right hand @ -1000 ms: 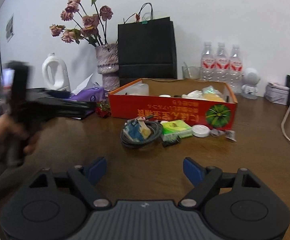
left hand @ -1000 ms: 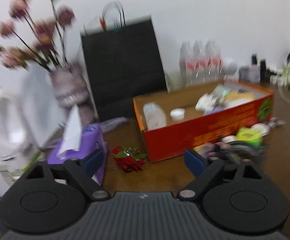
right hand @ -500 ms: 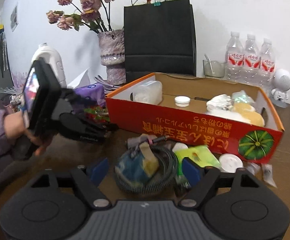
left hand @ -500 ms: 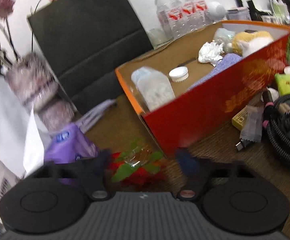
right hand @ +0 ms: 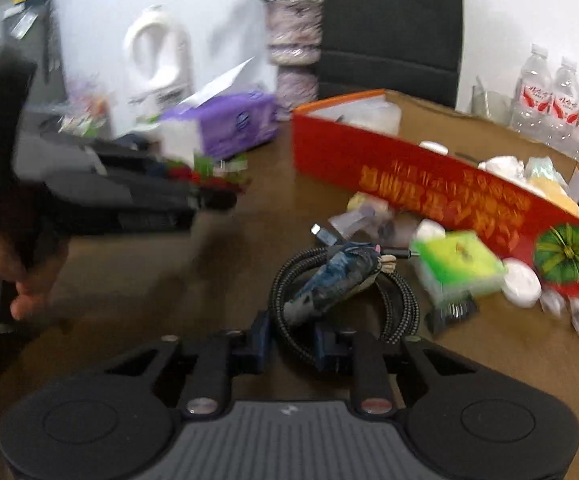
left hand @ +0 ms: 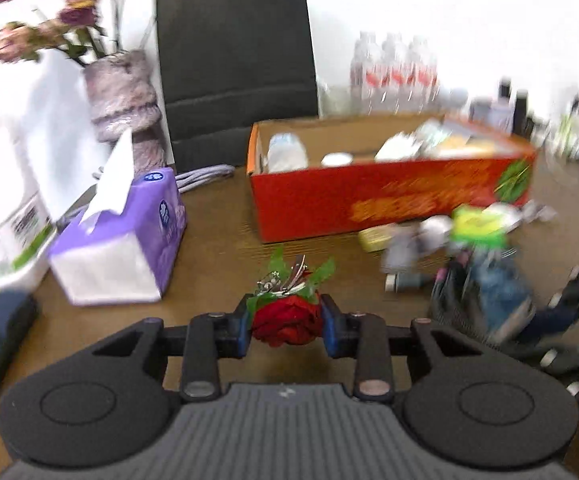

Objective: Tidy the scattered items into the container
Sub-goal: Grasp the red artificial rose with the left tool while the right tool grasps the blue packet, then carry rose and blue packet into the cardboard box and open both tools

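While several items already lay in the orange cardboard box [left hand: 389, 196] at one o'clock, the left gripper [left hand: 287, 326] was closing on the red fabric rose [left hand: 285, 324]; the right gripper [right hand: 291, 338] was closing around the coiled cable [right hand: 393, 312]; the green packet [right hand: 459, 266] and white lid [right hand: 523, 282] remained outside.

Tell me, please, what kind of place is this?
Probably a home or office room: a wooden table by a white wall, cluttered with a tissue box, a vase of flowers and water bottles.
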